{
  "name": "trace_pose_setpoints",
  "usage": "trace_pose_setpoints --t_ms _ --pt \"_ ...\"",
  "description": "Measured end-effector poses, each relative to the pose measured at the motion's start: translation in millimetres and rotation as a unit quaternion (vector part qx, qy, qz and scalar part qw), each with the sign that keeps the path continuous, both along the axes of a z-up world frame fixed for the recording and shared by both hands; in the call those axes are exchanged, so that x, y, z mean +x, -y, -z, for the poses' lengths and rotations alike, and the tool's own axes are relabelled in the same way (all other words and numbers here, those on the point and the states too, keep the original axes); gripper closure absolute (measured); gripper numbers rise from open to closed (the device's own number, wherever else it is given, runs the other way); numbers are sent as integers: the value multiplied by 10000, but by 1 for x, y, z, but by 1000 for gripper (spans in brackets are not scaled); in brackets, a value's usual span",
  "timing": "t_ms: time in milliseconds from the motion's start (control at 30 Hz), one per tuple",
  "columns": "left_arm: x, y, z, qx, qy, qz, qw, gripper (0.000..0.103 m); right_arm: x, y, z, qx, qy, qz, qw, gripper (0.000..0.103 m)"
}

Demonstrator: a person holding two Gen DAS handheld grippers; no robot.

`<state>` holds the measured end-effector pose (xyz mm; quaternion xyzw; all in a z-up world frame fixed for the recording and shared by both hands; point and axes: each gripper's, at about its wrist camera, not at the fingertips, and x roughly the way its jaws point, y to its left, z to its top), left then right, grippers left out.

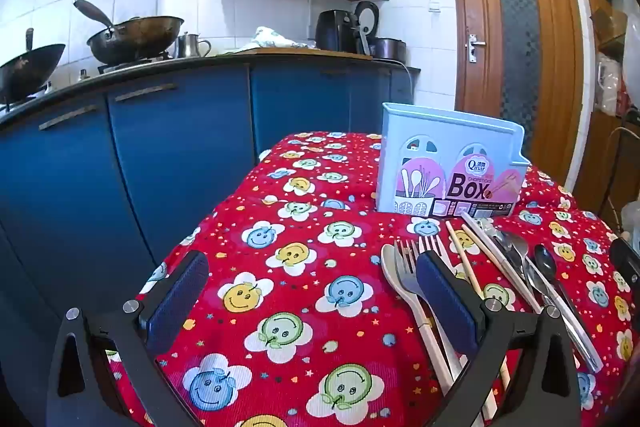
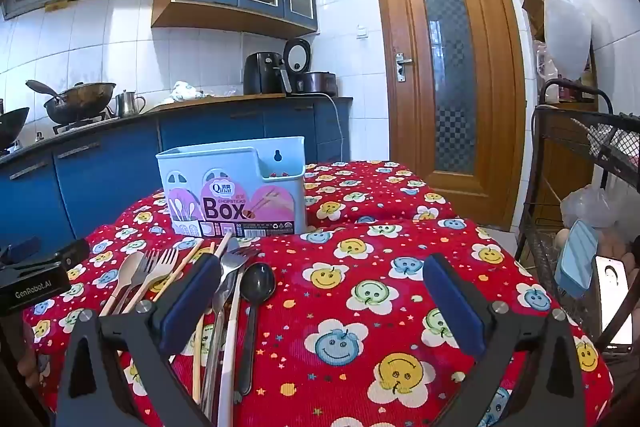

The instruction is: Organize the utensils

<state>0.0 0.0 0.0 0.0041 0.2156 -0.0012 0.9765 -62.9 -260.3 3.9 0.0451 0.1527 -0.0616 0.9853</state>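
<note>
We have both tools spread wide and empty over the red tablecloth (image 2: pixel 360 227): the left gripper (image 1: pixel 312 303) hovers above bare cloth, the right gripper (image 2: pixel 320 303) likewise, with its left finger just over the utensil pile. The utensils (image 2: pixel 208 279) lie side by side near us, handles toward us, between the two grippers; among them we make out a pale spoon (image 1: pixel 394 267), forks (image 1: pixel 416 251), chopsticks (image 1: pixel 466 255), metal spoons (image 1: pixel 516 247) and a dark spoon (image 2: pixel 258 281). The pale blue chopsticks box (image 2: pixel 236 187) stands upright just beyond their tips. For a clean first pick, we judge it best to take an outer piece, such as the dark spoon, gripping across its handle so its neighbours are not dragged, then drop it in upright.
</note>
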Motion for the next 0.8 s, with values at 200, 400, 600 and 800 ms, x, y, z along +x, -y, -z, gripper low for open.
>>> trace_pose_setpoints --t_ms 200,400,600,800 --pt "0 -1 0 -5 10 -13 10000 0 0 0 0 -8 -6 -1 10000 0" --pt "0 0 0 12 5 -9 10000 0 0 0 0 -13 -7 2 10000 0" --pt "0 0 0 9 7 -11 10000 0 0 0 0 -14 -7 2 10000 0" --pt "0 0 0 6 10 -11 10000 0 0 0 0 -12 -7 1 10000 0"
